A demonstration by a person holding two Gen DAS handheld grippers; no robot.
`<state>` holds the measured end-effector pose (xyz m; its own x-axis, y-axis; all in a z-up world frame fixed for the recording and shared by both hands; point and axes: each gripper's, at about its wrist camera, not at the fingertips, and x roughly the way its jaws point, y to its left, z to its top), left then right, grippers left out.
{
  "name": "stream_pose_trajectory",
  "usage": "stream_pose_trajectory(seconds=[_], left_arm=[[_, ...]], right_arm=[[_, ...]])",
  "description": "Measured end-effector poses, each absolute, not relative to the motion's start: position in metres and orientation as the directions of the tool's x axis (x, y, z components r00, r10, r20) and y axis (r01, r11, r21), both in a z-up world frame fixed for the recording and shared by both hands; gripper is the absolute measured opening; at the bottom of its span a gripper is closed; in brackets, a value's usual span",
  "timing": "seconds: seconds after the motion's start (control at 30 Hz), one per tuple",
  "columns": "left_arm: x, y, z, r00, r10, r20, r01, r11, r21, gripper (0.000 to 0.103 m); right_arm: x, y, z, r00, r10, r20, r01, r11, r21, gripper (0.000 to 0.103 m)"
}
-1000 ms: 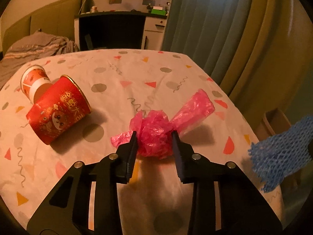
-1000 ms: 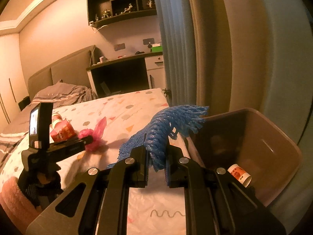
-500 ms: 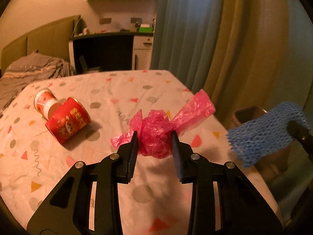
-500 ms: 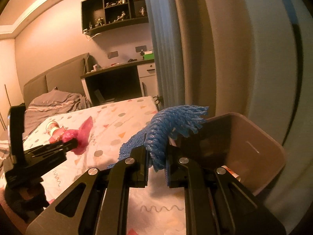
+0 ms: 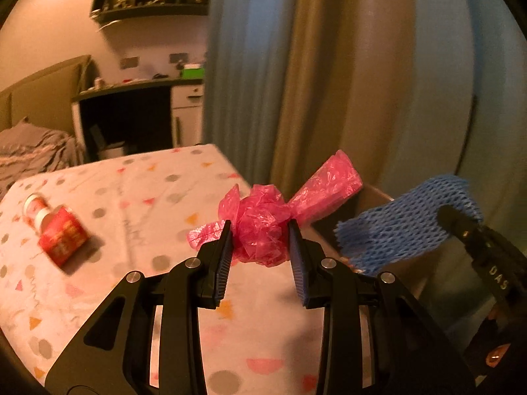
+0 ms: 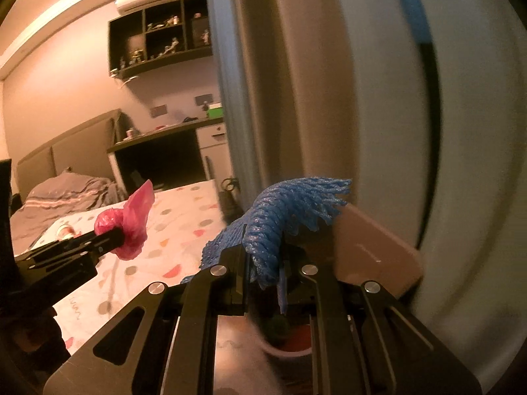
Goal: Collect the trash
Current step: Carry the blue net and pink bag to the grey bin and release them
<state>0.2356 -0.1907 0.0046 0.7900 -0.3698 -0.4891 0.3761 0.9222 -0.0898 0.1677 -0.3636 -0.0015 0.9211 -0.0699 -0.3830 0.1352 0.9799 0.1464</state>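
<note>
My left gripper is shut on a crumpled pink plastic bag and holds it in the air above the bed's right edge; the bag also shows in the right wrist view. My right gripper is shut on a blue foam net, held over the brown trash bin. The net also shows at the right of the left wrist view, with the bin's rim behind it.
A red paper cup and a small red and white cup lie on the patterned bed sheet. Curtains hang close behind the bin. A dark desk stands at the back.
Both grippers have risen and moved right towards the bin, each keeping its load. The pink bag left the sheet and the blue net now hangs over the bin.
</note>
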Motion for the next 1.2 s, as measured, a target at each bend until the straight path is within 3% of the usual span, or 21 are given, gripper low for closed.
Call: stream_pose_trajectory(seconds=[0.27, 0.77, 0.9, 1.03, 1.2], left_arm=[[0.239, -0.247, 0.006, 0.747, -0.469, -0.472, 0.479, 0.871, -0.107, 0.032], [0.271, -0.313, -0.037, 0.588, -0.613, -0.527, 0.614, 0.763, -0.202, 0.035], [0.280, -0.313, -0.050, 0.548, -0.629, -0.552, 0.615, 0.750, -0.243, 0.046], [0.280, -0.305, -0.052, 0.544, -0.646, -0.536, 0.608, 0.744, -0.279, 0.069], [0.281, -0.295, -0.050, 0.547, -0.646, -0.533, 0.581, 0.751, -0.314, 0.079]], right_arm=[[0.174, -0.395, -0.013, 0.905, -0.135, -0.403, 0.204, 0.970, 0.134, 0.014], [0.190, -0.428, -0.041, 0.865, -0.171, -0.472, 0.261, 0.956, 0.131, 0.017], [0.195, -0.430, -0.047, 0.856, -0.156, -0.492, 0.255, 0.957, 0.140, 0.021], [0.199, -0.435, -0.050, 0.849, -0.155, -0.505, 0.262, 0.954, 0.148, 0.033], [0.196, -0.439, -0.051, 0.848, -0.153, -0.507, 0.267, 0.951, 0.158, 0.042]])
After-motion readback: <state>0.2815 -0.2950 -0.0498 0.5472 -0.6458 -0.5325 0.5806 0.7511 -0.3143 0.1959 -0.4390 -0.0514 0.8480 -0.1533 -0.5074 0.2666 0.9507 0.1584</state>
